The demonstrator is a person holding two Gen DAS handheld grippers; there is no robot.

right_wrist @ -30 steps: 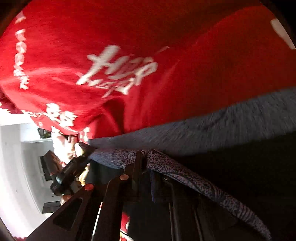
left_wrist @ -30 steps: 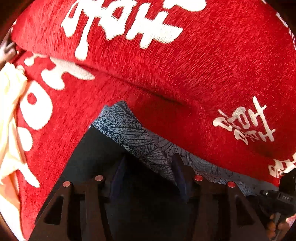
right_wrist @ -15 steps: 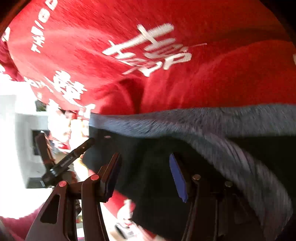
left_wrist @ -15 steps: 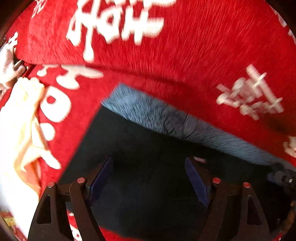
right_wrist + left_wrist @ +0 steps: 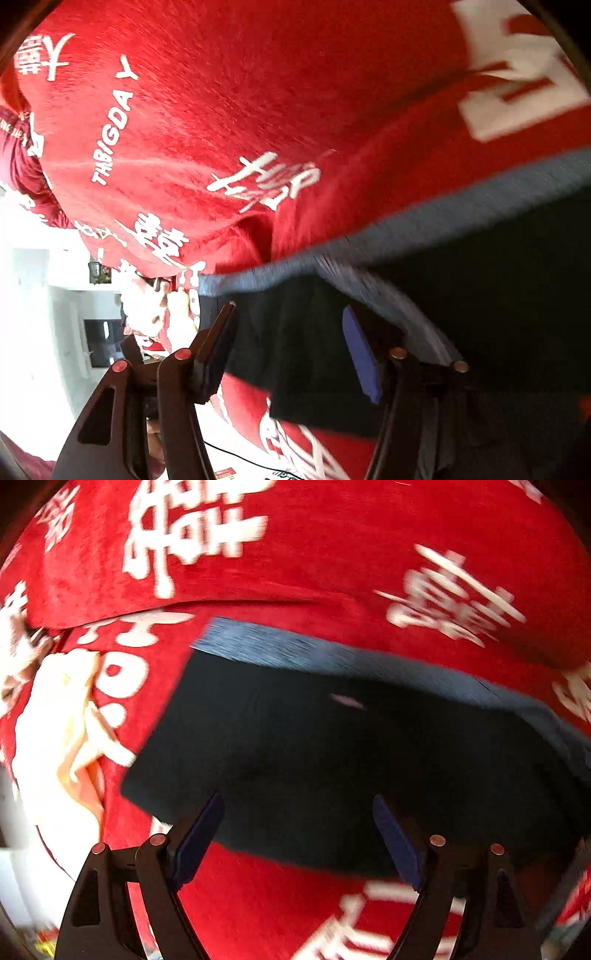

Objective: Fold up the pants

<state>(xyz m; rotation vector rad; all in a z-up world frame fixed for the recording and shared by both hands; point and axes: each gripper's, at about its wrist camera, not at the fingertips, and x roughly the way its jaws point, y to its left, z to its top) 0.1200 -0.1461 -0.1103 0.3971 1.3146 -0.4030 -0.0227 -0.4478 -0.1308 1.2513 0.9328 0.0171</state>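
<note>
I am looking at a home interior: a red printed sofa cover (image 5: 369, 572) is filling both views, with white walls (image 5: 26, 295) and a dark doorway (image 5: 101, 341) showing beyond.

Dark navy pants (image 5: 332, 753) with grey-blue band, red white-lettered cover (image 5: 332, 554)

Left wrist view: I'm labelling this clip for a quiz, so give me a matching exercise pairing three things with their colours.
Things:
1. pants
2. sofa cover
3. crumpled cloth

Colours:
A. red with white lettering
B. pale cream
C. dark with a grey-blue band along the far edge

Pairs: 1-C, 2-A, 3-B
</note>
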